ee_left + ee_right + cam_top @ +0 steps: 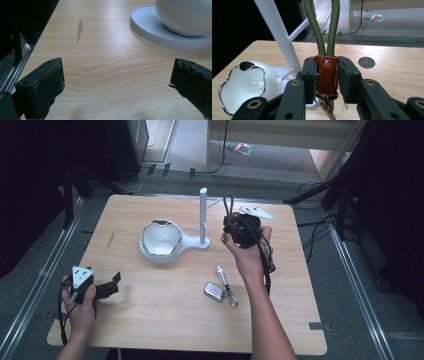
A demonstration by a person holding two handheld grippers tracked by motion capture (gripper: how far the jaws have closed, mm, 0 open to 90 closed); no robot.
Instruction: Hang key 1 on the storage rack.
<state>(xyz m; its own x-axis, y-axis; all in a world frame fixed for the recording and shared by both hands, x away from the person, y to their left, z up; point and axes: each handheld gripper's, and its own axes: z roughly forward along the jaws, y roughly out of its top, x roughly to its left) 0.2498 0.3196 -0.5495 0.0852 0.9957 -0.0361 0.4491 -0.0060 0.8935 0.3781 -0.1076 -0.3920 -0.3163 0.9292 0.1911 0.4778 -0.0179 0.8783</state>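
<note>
My right gripper (235,222) is held above the table's middle right, jaws pointing away and upward. It is shut on the brown leather tab (325,71) of a keychain. The keychain's green cord loop (229,202) (324,27) rises from between the jaws, and metal clasps (327,105) hang beneath them. Just left of it stands a white stand with an upright pole (203,215) (278,32) and a white bowl (161,239) (244,85). At the front left, my left gripper (115,284) (117,75) rests low over the wood, open, with nothing between its jaws.
A silver key fob (213,291) with a metal clip (223,277) lies on the wooden table (165,320) in front of my right hand. The stand's round base (160,32) lies ahead of my left gripper. A round hole (366,62) is cut near the table's far edge. Cables and dark stands surround the table.
</note>
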